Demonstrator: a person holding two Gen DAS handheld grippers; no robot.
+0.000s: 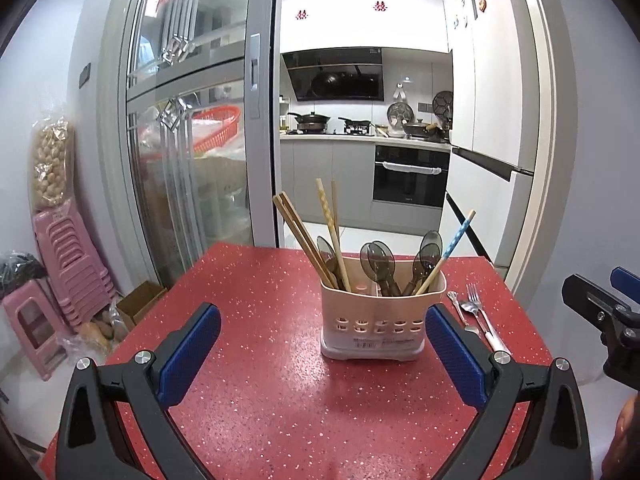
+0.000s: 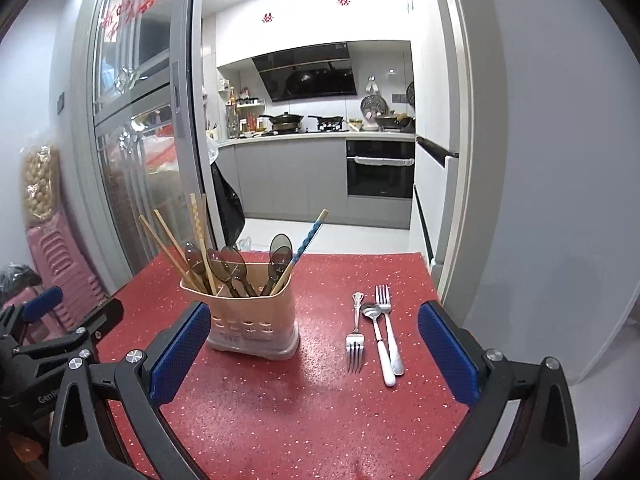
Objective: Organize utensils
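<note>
both tongs gape over speckled red table

Beige caddy upright, holding chopsticks, spoons; two forks, spoon flat beside.

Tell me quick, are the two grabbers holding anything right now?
Left gripper: open, holding nothing.
Right gripper: open, holding nothing.

The holder hides the spoons' handles (label print too blurred); right gripper is cut off.
</note>
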